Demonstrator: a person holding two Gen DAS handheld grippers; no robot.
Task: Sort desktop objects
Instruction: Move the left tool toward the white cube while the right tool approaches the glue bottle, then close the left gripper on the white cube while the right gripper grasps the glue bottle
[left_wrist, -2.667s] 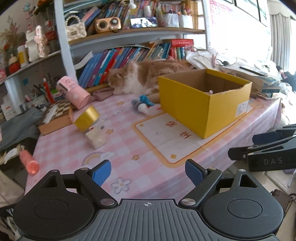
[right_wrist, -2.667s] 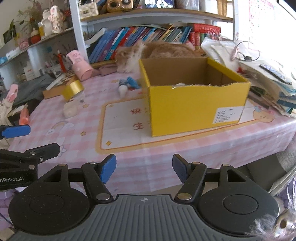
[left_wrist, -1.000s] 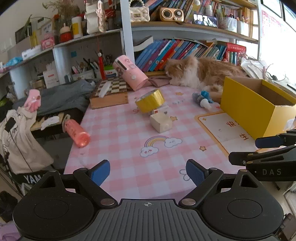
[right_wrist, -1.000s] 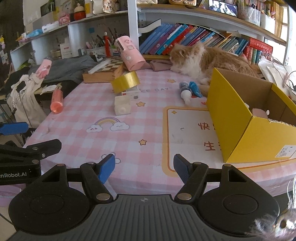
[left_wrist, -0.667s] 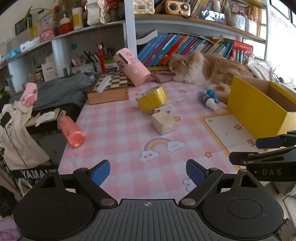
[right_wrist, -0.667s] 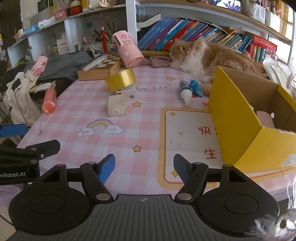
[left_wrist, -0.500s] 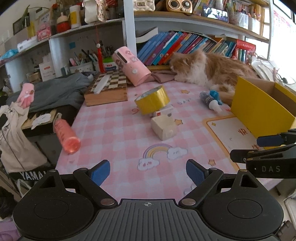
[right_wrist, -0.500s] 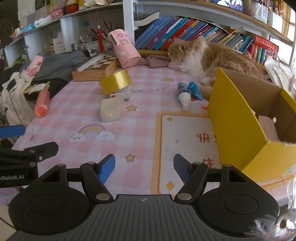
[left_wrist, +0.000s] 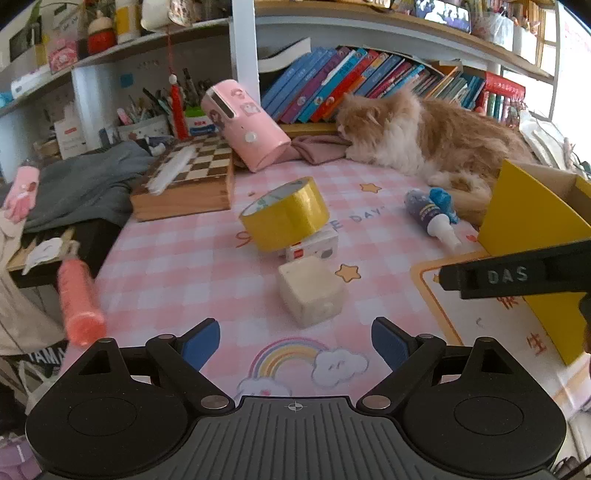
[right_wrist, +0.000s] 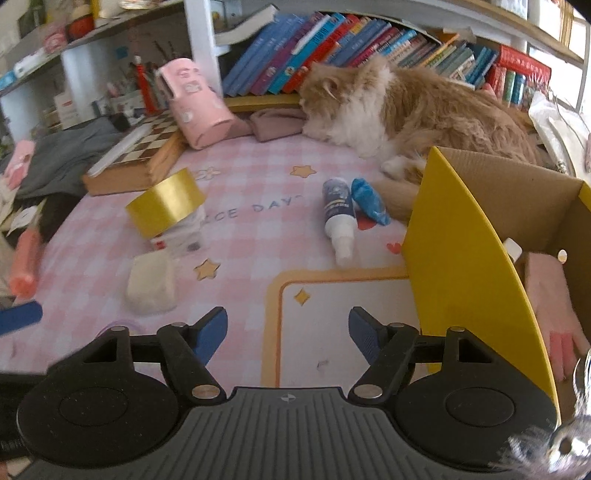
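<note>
A fluffy orange-and-white cat (left_wrist: 424, 144) is stretched along the bench's far edge, beside the open yellow cardboard box (right_wrist: 465, 258) near the right edge. A glossy yellow tape roll (left_wrist: 284, 218) is propped on a small white carton (left_wrist: 314, 245) mid-bench, a cream cube (left_wrist: 310, 291) just nearer. The left gripper (left_wrist: 295, 341) is held wide apart, empty; the right gripper (right_wrist: 288, 334) is opening, nothing between its fingers.

Yellow tape roll (left_wrist: 286, 218) tilted, propped on a small white box (left_wrist: 314, 246); cream cube (left_wrist: 311, 290) just at its 6 o'clock; spray bottle (left_wrist: 430, 217) lying flat off at 3 o'clock, near the open yellow cardboard box (right_wrist: 461, 266)
</note>
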